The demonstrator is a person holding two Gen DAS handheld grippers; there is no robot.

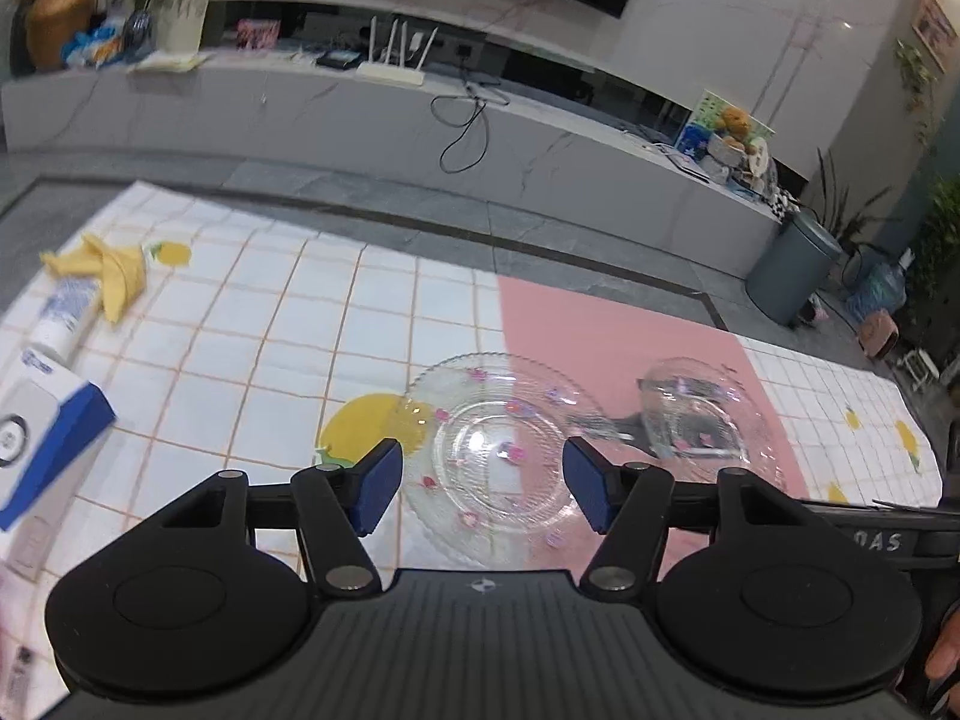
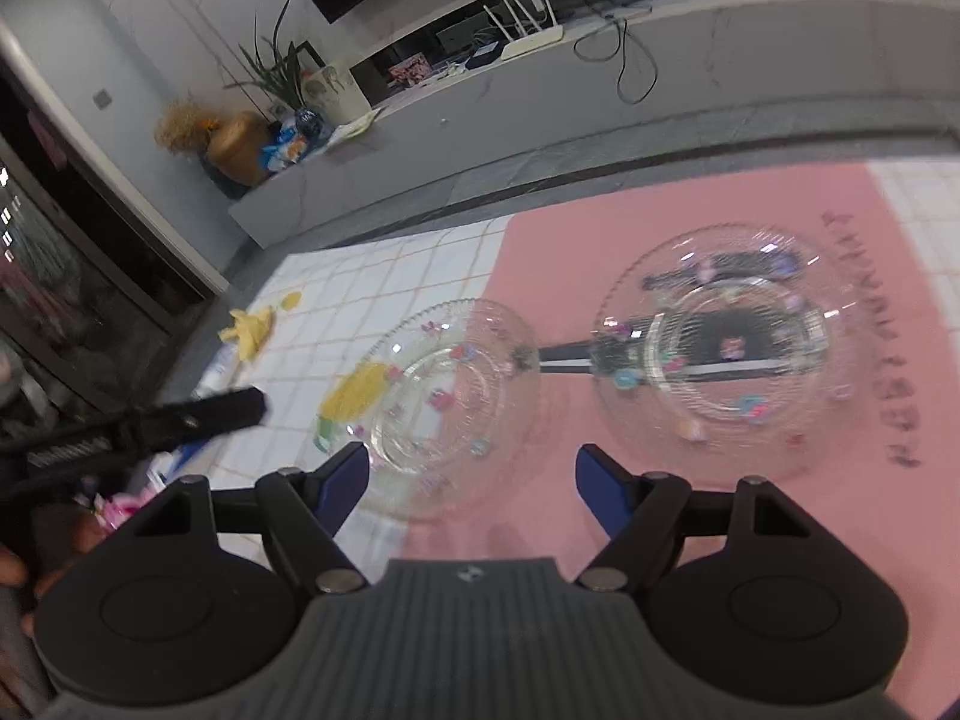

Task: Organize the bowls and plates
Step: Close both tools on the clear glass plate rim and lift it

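Note:
A clear glass plate [image 1: 501, 456] with small pink flowers lies on the tablecloth, straight ahead of my open, empty left gripper [image 1: 483, 480]. It also shows in the right wrist view [image 2: 447, 405]. To its right a clear glass bowl [image 1: 696, 414] sits in a second clear plate [image 1: 756, 468] on the pink mat; the bowl [image 2: 735, 354] and that plate [image 2: 798, 450] show in the right wrist view. My right gripper [image 2: 471, 486] is open and empty, hovering near the first plate's near edge. A dark utensil [image 2: 567, 357] lies between and under the glassware.
A white tiled tablecloth [image 1: 270, 324] with lemon prints covers the table. A yellow cloth [image 1: 114, 273], a white tube [image 1: 63, 318] and a blue and white box [image 1: 42, 438] lie at the left. The pink mat [image 2: 600, 240] is at the right. The left gripper's arm [image 2: 150, 420] shows at the left.

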